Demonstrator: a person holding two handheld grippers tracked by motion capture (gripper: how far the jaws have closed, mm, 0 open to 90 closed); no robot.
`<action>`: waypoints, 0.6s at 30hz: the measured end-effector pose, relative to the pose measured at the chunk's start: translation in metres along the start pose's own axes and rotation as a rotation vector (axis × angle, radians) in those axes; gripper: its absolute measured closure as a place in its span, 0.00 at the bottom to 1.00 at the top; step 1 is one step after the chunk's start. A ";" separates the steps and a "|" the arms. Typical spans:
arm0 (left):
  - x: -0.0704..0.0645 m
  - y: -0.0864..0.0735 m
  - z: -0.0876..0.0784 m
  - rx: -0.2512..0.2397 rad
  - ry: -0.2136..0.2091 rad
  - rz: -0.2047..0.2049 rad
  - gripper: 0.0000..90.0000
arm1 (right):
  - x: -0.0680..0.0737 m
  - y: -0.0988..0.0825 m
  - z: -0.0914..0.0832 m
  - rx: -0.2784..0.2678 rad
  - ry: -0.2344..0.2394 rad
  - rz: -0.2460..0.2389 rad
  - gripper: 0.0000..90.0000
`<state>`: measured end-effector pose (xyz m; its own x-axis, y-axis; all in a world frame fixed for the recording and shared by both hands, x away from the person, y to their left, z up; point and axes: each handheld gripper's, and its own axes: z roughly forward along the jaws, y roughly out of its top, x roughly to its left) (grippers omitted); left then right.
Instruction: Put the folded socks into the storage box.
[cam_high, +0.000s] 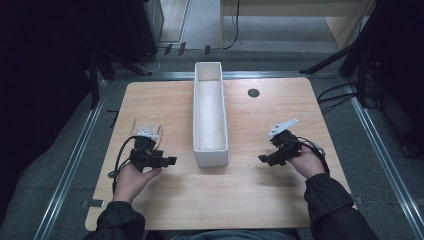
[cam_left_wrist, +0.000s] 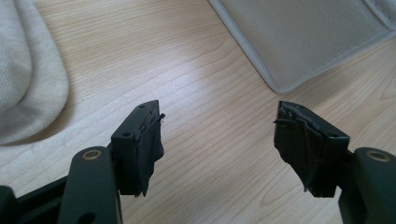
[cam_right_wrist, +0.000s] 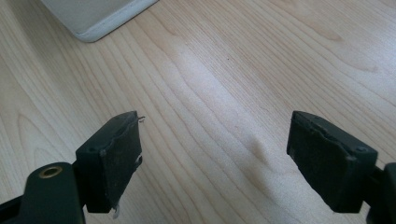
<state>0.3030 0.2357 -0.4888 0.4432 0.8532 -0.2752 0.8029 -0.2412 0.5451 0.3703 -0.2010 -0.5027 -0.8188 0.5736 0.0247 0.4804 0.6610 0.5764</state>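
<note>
A long white bin (cam_high: 210, 115) lies lengthwise down the middle of the wooden table (cam_high: 240, 200), and nothing shows inside it. My left gripper (cam_high: 169, 161) is held left of the bin's near end, pointing toward it, jaws wide apart over bare wood (cam_left_wrist: 219, 116). The bin's side (cam_left_wrist: 299, 42) fills the upper right of the left gripper view. My right gripper (cam_high: 263, 159) mirrors it on the bin's right, open (cam_right_wrist: 215, 123) with nothing between its fingers. The bin's near corner (cam_right_wrist: 93, 14) is at the top left of the right gripper view.
A pale folded cloth (cam_left_wrist: 28, 70) lies on the table just beyond my left gripper, also in the high view (cam_high: 152, 129). A black round grommet (cam_high: 253, 92) sits in the tabletop at the far right of the bin. Dark stands and cables ring the table.
</note>
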 end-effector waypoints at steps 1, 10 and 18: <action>0.001 0.000 -0.001 0.001 0.003 -0.001 0.35 | 0.000 0.000 0.000 0.001 0.001 0.000 0.20; 0.008 0.001 -0.006 0.003 0.019 -0.001 0.36 | 0.001 0.000 0.001 0.008 0.000 -0.005 0.20; 0.017 0.005 -0.005 0.014 0.030 -0.003 0.36 | 0.002 -0.001 0.002 0.020 0.000 -0.012 0.20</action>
<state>0.3127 0.2512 -0.4873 0.4288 0.8672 -0.2530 0.8100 -0.2451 0.5328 0.3687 -0.1993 -0.5046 -0.8245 0.5656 0.0175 0.4767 0.6776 0.5601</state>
